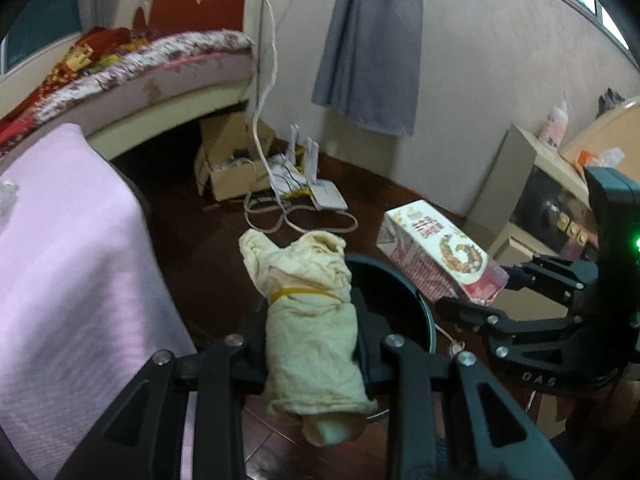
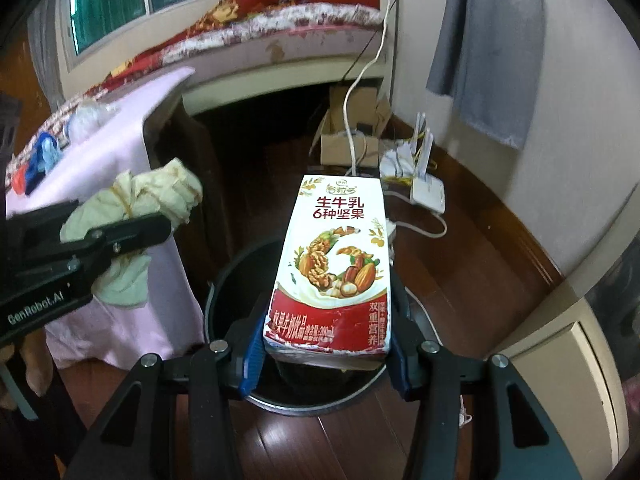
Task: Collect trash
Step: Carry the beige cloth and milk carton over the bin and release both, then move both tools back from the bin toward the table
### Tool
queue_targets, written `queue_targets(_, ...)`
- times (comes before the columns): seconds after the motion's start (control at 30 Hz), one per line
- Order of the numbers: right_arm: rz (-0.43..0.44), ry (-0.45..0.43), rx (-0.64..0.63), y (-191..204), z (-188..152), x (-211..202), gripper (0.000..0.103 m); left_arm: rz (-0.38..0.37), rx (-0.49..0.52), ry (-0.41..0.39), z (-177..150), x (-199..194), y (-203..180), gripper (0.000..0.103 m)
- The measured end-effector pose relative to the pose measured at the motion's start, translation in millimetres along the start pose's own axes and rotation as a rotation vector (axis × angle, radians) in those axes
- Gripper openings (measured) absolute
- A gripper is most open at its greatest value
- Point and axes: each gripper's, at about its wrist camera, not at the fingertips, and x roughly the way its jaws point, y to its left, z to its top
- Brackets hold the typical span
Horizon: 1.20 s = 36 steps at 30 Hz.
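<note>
- Left wrist view, largest first: the pink cloth-covered table (image 1: 72, 240) fills the 9 o'clock side, and the dark wooden floor (image 1: 192, 240) runs under everything.
- My round black trash bin (image 2: 224, 300) stands open on that floor beside the table, at 6 o'clock below both claws in the right wrist view.
- My right gripper (image 2: 326, 344) is partly closed, its blue pads clamped on the flanks of a white and red nut-milk carton (image 2: 332, 264), held over the bin mouth.
- My left gripper (image 1: 312, 344) is narrower, pinching a crumpled cream cloth bundle tied with a yellow rubber band (image 1: 308, 312), with the bin rim at its 3 o'clock.
- Smaller blue and red scraps (image 2: 36, 164) lie on the table at 9 o'clock.
- Progress, as I judge it: two pieces are picked up but neither is dropped; releasing both comes next, then the scraps.
</note>
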Motion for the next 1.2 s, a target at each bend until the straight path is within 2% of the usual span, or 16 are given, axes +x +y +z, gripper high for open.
queue_targets(0.33, 0.032, 0.107, -0.037, -8, -20, 49, 0.053, -0.055, -0.01, 0.147, -15, 54, -1, 0.034)
queue_targets(0.43, 0.05, 0.123, -0.054, -8, -20, 59, 0.053, -0.082, -0.027, 0.18, -19, 65, 0, 0.038)
queue_targets(0.47, 0.062, 0.134, -0.061, -7, -19, 63, 0.053, -0.084, -0.033, 0.18, -19, 67, 1, 0.049)
queue_targets(0.5, 0.065, 0.146, -0.08, -5, -20, 67, 0.053, -0.075, -0.038, 0.18, -20, 68, 2, 0.071)
queue_targets(0.53, 0.038, 0.159, -0.098, -2, -21, 72, 0.063, -0.064, -0.057, 0.169, -20, 66, 5, 0.08)
queue_targets(0.57, -0.012, 0.168, -0.113, -1, -22, 77, 0.083, -0.058, -0.073, 0.154, -20, 63, 8, 0.092)
queue_targets(0.6, -0.044, 0.159, -0.113, -2, -24, 78, 0.092, -0.04, -0.088, 0.136, -20, 59, 11, 0.096)
queue_targets(0.63, -0.057, 0.148, -0.103, -4, -25, 78, 0.101, -0.022, -0.094, 0.131, -21, 58, 14, 0.096)
queue_targets(0.7, -0.066, 0.148, -0.095, -6, -27, 80, 0.103, 0.032, -0.106, 0.127, -22, 56, 20, 0.099)
queue_targets(0.83, -0.08, 0.143, -0.073, -11, -27, 79, 0.103, 0.085, -0.125, 0.129, -27, 52, 28, 0.103)
queue_targets(1.2, -0.085, 0.129, -0.04, -9, -23, 65, 0.103, 0.122, -0.112, 0.095, -26, 27, 31, 0.103)
